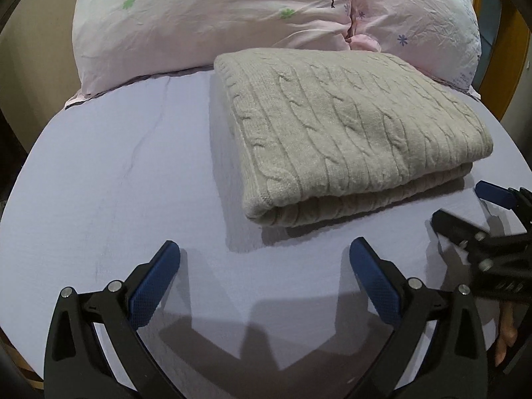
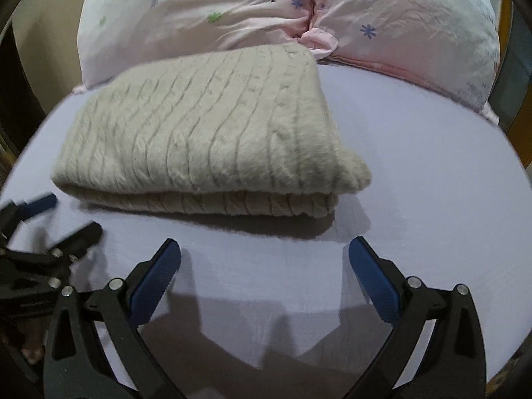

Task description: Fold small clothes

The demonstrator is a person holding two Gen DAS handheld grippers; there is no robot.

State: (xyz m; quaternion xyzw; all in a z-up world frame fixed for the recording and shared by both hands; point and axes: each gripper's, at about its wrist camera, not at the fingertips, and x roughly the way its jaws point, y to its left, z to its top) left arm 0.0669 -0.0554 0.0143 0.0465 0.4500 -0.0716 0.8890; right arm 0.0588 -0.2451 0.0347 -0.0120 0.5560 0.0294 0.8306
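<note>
Lying folded into a thick rectangle on the lavender bed sheet (image 1: pixel 116 173), just in front of the floral pillows (image 1: pixel 199 16): cable-knit sweater (image 1: pixel 349 126), beige, folded edge facing both tools. Looks soft, bulky, limp; likely light but floppy, prone to sagging or unfolding if lifted by one corner. Best taken at the near folded edge, pinching all layers together, one tool toward each end. Left tool (image 1: pixel 264 254) wide open, holding nothing, hovering over bare sheet just short of the sweater. Right tool (image 2: pixel 264 254) likewise spread wide, empty, near the sweater's front edge. Folding appears essentially complete.
</note>
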